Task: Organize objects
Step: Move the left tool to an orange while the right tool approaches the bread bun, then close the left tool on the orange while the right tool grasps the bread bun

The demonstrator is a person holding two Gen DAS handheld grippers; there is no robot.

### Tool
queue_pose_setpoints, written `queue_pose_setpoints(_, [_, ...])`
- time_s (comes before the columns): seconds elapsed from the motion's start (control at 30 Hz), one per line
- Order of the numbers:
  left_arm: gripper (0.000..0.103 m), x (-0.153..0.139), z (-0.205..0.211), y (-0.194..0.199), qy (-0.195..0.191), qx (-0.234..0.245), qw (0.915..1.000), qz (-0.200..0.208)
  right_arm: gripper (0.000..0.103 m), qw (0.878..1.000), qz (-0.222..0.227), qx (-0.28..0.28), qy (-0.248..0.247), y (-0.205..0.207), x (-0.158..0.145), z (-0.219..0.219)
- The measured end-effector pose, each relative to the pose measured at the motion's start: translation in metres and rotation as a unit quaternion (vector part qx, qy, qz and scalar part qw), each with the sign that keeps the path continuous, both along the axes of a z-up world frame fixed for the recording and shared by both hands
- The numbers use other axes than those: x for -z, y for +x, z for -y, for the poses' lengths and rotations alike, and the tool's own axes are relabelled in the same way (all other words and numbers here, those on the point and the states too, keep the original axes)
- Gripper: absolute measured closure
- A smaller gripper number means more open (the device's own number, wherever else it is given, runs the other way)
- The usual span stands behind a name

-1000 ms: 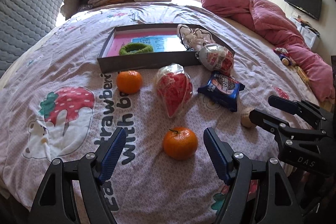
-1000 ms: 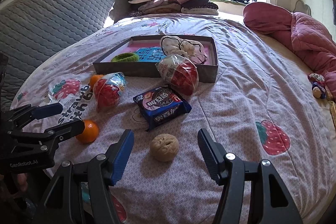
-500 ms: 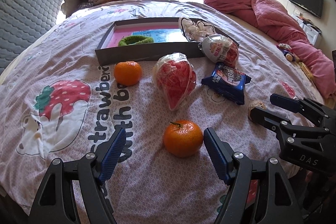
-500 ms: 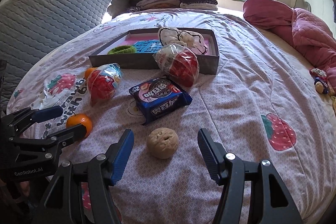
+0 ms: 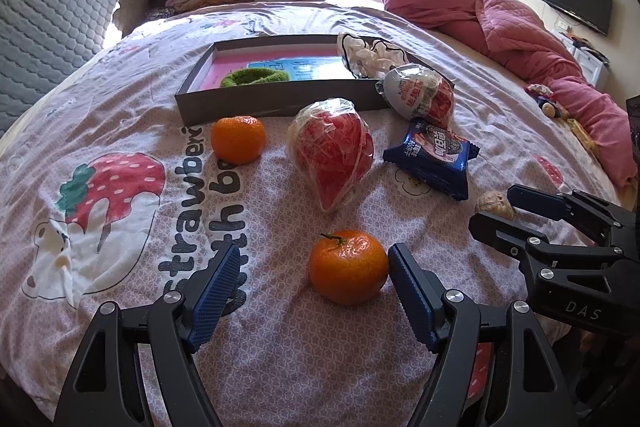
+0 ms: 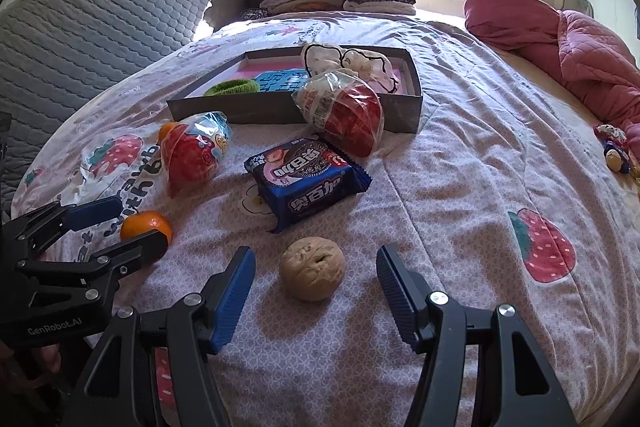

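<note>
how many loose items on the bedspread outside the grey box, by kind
round orange mandarins: 2
clear-wrapped red snack bags: 2
blue biscuit packet: 1
tan wrinkled walnut: 1
total: 6

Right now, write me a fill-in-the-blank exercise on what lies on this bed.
1. The open left gripper has a ____ between its fingers.
2. The open right gripper frames a round, beige ____.
3. The green hair tie lies inside the grey ____.
4. The biscuit packet is mostly ____ in colour.

Missing words: tangerine; walnut; box; blue
</note>
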State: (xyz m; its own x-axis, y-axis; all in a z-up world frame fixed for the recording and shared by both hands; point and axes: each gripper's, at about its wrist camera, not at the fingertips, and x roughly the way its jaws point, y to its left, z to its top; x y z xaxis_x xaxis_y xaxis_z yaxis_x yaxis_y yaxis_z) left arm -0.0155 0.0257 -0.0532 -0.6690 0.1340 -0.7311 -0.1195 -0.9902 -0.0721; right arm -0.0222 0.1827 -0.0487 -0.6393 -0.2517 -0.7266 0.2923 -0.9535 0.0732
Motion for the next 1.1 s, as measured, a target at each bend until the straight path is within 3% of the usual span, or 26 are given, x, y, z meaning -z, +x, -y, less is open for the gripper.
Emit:
queue_pose_setpoints(0.53, [0.027, 0.005, -0.001, -0.001, -0.005, 0.002, 1.0, -0.004, 0.046, 1.0, -0.002, 0.008, 0.001, -0.002, 0.006, -0.003])
queue_pose_setpoints(1.0, [0.057, 0.006, -0.008, 0.002, 0.004, 0.03, 0.9995, -0.006, 0.068, 1.0, 0.004, -0.005, -0.007, 0.0, 0.008, -0.001])
queue_pose_setpoints(1.1, [0.063, 0.006, -0.01, 0.003, 0.004, 0.035, 0.9994, -0.005, 0.068, 1.0, 0.004, -0.005, -0.011, 0.001, 0.008, -0.002])
